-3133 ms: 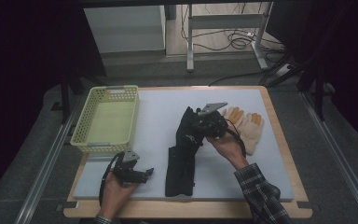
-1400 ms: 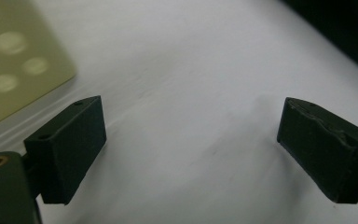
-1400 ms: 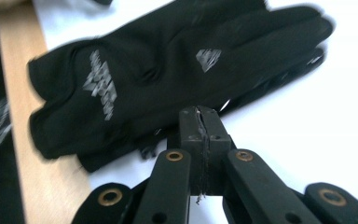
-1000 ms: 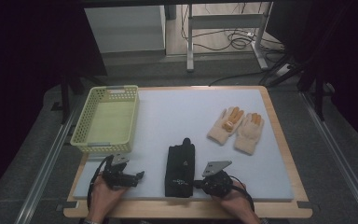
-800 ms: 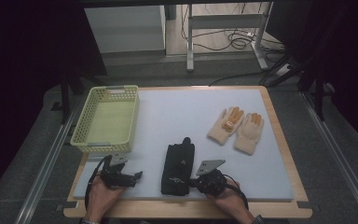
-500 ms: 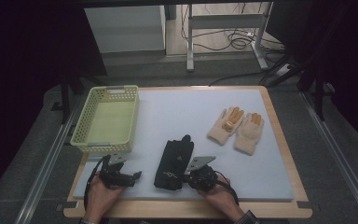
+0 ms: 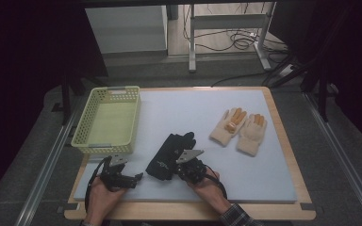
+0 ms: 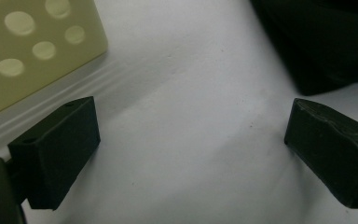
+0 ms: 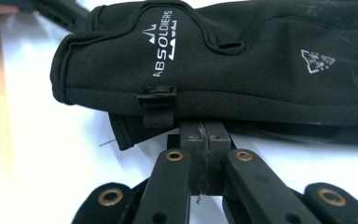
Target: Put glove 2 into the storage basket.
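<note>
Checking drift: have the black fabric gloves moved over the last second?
Yes. The black fabric gloves swung their fingertips away from the yellow perforated plastic basket.

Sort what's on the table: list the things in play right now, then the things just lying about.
In play:
black gloves, their edge pinched in the shut right gripper
left gripper, open over bare mat beside them

Lying about:
cream gloves, far right
yellow basket, nothing visible inside it

Black linkage grippers, brass-ringed pivots, blocky black jaws, plaid cuff (image 7: 235, 215).
</note>
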